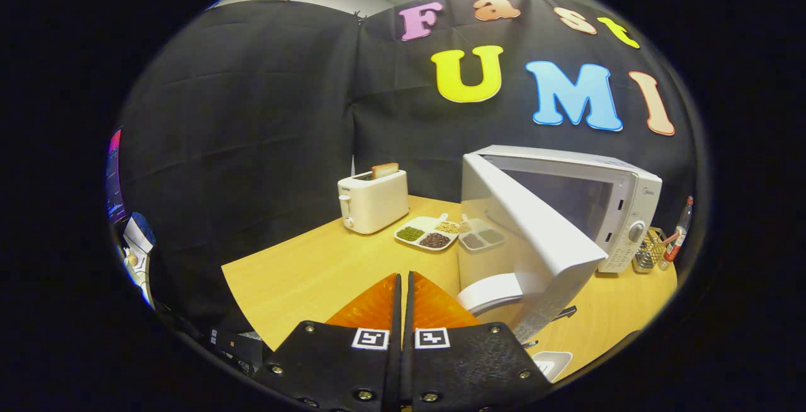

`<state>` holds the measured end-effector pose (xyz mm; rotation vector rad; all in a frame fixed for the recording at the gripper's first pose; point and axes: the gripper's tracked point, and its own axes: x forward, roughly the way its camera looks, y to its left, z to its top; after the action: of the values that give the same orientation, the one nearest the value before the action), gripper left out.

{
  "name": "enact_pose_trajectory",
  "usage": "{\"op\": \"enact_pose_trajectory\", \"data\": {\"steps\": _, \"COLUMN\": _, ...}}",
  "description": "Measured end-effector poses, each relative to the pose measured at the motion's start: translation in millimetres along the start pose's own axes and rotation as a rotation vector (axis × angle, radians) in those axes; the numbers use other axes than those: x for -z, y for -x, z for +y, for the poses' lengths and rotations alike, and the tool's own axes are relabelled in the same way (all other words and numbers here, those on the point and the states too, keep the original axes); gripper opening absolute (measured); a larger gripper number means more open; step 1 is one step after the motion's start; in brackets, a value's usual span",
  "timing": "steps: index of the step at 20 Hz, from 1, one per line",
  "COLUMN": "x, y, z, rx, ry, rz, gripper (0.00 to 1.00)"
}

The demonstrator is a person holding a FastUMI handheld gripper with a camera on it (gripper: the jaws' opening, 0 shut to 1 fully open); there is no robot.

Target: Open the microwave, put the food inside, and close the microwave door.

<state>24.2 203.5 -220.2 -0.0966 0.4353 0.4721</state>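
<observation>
The microwave [620, 210] stands on the wooden table [315, 267], its door [535, 235] swung wide open just ahead of the gripper [403, 286], whose fingers are pressed together on nothing. The door is judged light, rigid and smooth, best pushed at its free edge. A toaster [373, 201] stands beyond.

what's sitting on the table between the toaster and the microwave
In the gripper view, a divided tray of beans and grains lies on the wooden table between the toaster and the open microwave, beyond the shut gripper.
</observation>
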Motion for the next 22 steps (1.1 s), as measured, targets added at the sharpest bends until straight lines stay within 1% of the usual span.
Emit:
{"op": "enact_pose_trajectory", "data": {"steps": 8, "x": -6, "y": -7, "z": -97, "rx": 0.147, "ry": -0.074, "rz": 0.003, "gripper": 0.01}}
{"op": "enact_pose_trajectory", "data": {"steps": 22, "x": -19, "y": -38, "z": -213, "rx": 0.330, "ry": -0.165, "rz": 0.005, "gripper": 0.01}}
